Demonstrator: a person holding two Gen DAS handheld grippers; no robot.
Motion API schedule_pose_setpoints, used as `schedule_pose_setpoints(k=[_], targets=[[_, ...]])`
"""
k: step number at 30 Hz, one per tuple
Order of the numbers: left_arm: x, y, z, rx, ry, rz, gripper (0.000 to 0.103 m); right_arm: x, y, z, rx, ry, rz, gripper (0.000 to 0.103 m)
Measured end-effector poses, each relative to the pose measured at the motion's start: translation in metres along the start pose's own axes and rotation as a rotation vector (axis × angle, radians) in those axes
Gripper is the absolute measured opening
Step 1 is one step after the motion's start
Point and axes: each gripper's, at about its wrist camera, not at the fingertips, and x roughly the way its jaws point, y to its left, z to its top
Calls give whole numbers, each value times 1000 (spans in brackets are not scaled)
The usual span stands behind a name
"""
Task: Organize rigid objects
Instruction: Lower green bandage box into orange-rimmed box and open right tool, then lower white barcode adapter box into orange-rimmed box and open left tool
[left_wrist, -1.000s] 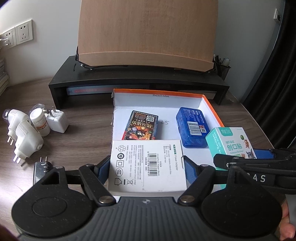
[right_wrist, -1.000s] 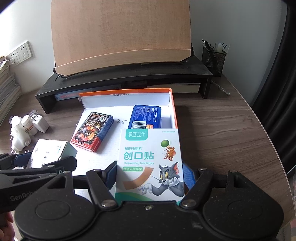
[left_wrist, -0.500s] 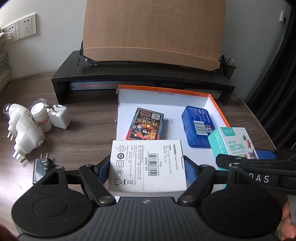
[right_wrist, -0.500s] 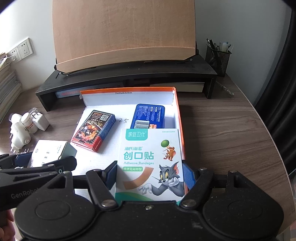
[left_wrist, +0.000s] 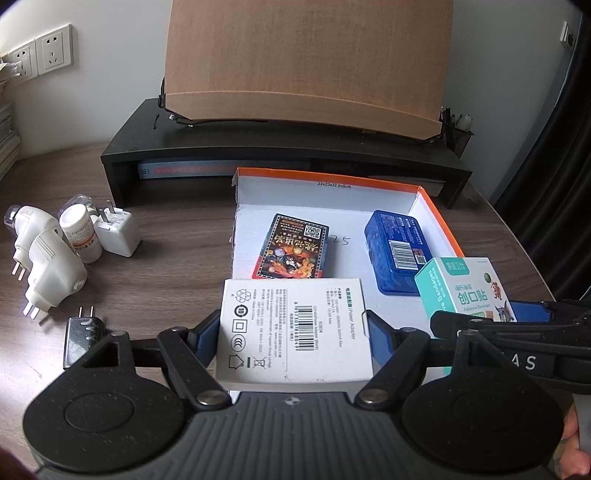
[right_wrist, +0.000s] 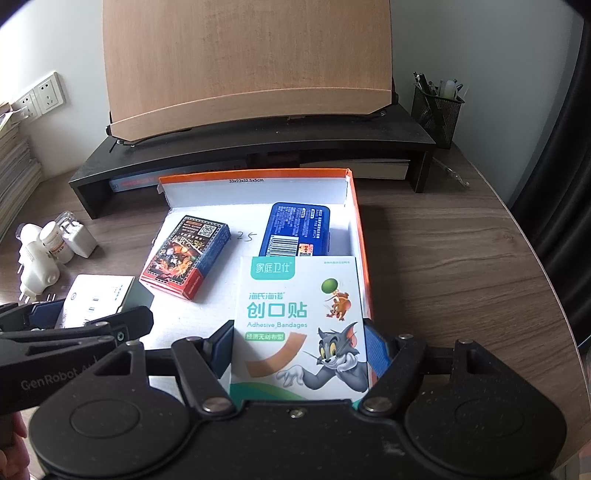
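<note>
Since a second ago both grippers are edging forward over the desk, so the orange-edged tray (left_wrist: 439, 206) is sitting a little lower and nearer in each view, while the boxes they carry are staying put between the fingers.

The tray is lying open in front of the black monitor stand (left_wrist: 280, 147), and it is already holding two things: the blue case (right_wrist: 295, 229) toward its right wall and the card pack (right_wrist: 184, 254) to the left of it, the two apart with bare white floor between and in front of them. That much of the sorting looks done.

The left gripper (left_wrist: 293, 328) is clamping the white power adapter box (left_wrist: 293, 328) by its two sides, label up, hovering over the tray's near left edge. The right gripper (right_wrist: 299, 343) is gripping the adhesive bandage box (right_wrist: 301, 321) the same way, over the near right part of the tray, just in front of the blue case. Both are seemingly about to be set down.

Still waiting out on the desk to the left are the two white plug units (left_wrist: 48, 266), the white charger cube (left_wrist: 118, 232), the small pill bottle (left_wrist: 79, 230) standing between them, and the black plug (left_wrist: 79, 336) nearest the left gripper. By my reckoning the job is roughly halfway.
</note>
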Motion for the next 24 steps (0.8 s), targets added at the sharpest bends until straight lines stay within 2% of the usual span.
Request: schedule_pose_setpoints(k=[24], targets=[[2, -1, 1, 20, 5, -4, 79, -5, -3, -2, 2, -16, -5, 83]])
